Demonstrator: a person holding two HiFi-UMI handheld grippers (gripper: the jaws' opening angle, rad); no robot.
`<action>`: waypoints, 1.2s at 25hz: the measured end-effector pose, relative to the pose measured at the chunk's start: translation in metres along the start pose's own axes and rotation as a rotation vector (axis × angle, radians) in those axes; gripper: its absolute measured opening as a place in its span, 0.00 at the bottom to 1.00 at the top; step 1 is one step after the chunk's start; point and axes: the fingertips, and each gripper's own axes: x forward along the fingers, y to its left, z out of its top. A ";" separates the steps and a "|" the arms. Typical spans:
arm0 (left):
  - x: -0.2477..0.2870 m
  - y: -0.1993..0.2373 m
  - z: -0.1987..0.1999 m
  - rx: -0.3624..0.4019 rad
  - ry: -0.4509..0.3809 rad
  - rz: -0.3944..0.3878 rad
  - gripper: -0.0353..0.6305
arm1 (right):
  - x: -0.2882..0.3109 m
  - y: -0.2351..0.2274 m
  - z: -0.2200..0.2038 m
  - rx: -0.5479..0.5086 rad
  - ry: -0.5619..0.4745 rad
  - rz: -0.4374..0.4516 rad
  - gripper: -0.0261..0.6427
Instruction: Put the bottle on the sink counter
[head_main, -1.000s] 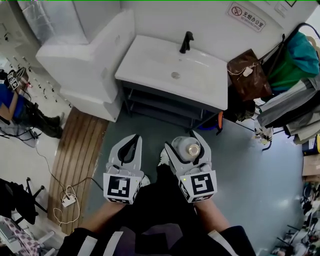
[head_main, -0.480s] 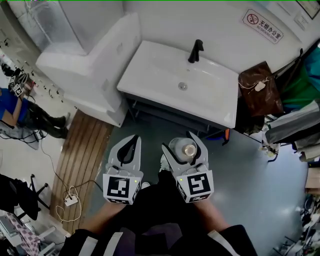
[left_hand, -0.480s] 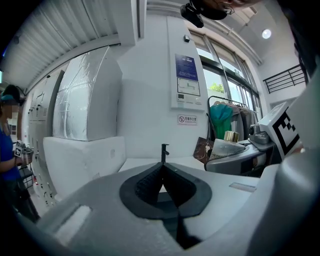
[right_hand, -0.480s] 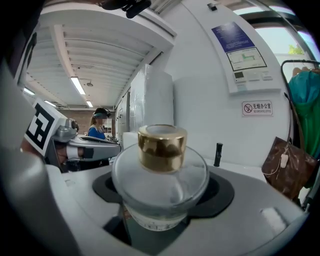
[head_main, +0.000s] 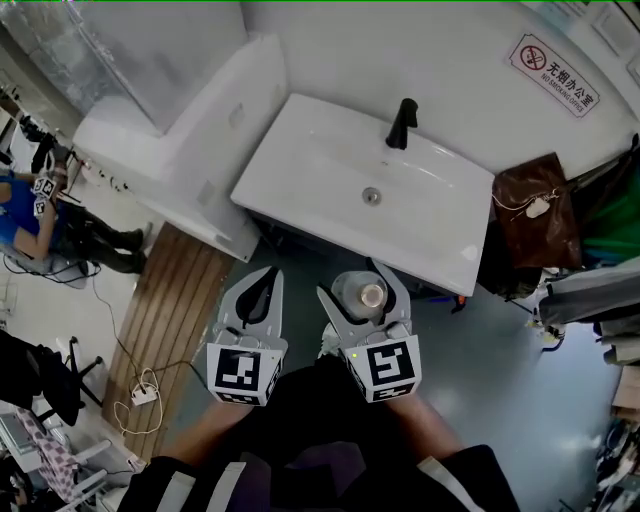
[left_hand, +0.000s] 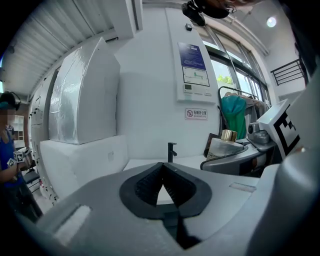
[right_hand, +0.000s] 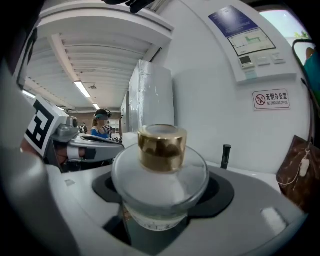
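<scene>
A round clear glass bottle with a gold cap stands upright between the jaws of my right gripper, which is shut on the bottle. I hold it over the grey floor, just in front of the white sink counter. The counter carries a black faucet and a drain. My left gripper hangs beside the right one with its jaws shut and nothing in them. In the left gripper view the bottle shows at the right.
A large white unit stands left of the sink. A brown bag and hanging clothes are at the right. On the floor at the left lie a wooden board and a power strip. A person in blue is far left.
The sink counter has drawn nearer and lower in the head view as I come up to it. Both grippers keep their places, with the bottle still in the right one.
</scene>
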 end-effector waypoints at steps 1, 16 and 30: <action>0.006 -0.001 0.001 0.002 0.001 0.004 0.05 | 0.003 -0.005 0.001 -0.005 0.001 0.007 0.55; 0.071 -0.002 0.013 0.024 -0.001 0.027 0.05 | 0.043 -0.060 0.006 -0.029 0.014 0.033 0.55; 0.186 0.070 0.014 -0.010 0.016 -0.008 0.05 | 0.154 -0.107 0.013 -0.041 0.087 -0.001 0.55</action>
